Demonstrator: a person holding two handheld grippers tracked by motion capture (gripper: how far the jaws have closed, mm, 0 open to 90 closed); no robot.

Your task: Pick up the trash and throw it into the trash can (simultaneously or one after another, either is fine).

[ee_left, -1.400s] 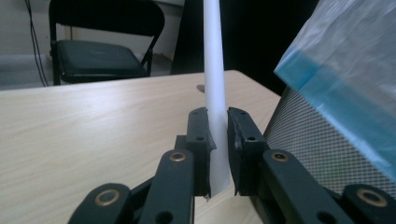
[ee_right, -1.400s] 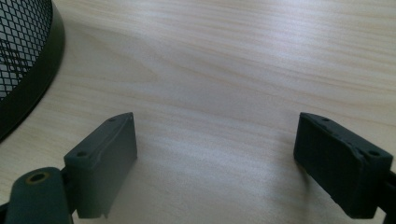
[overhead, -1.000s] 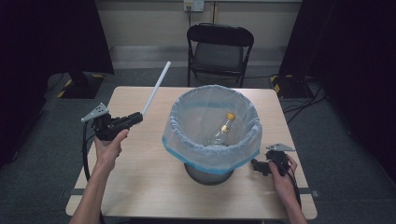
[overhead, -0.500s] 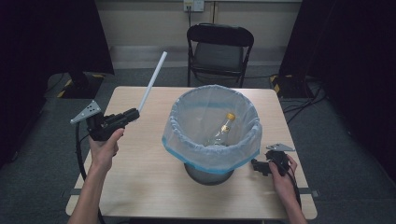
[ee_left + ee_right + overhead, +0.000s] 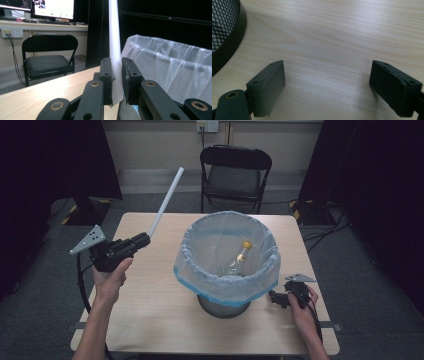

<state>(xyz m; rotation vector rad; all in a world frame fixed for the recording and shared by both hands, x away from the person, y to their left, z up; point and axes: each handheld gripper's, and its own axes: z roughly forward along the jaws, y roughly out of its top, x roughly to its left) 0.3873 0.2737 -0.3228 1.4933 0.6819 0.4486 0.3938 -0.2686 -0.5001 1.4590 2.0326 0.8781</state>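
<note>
Both forearms are bare — no sleeves. Each hand carries a black, pistol-shaped gripper: the left gripper [image 5: 142, 240] and right gripper [image 5: 274, 297] each bear a grey three-cornered plate and a trailing black cable. The fingers [image 5: 106, 77] are blocky black pads — brass-coloured pivot rivets behind.

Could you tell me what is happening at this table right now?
A person holds tongs in each hand at a wooden table. The left tongs are shut on the lower end of a long white tube, which points up and away beside the bag-lined mesh bin. A bottle with a yellow cap already lies inside the bin. The right tongs rest open on the table by the bin's base, holding nothing.
</note>
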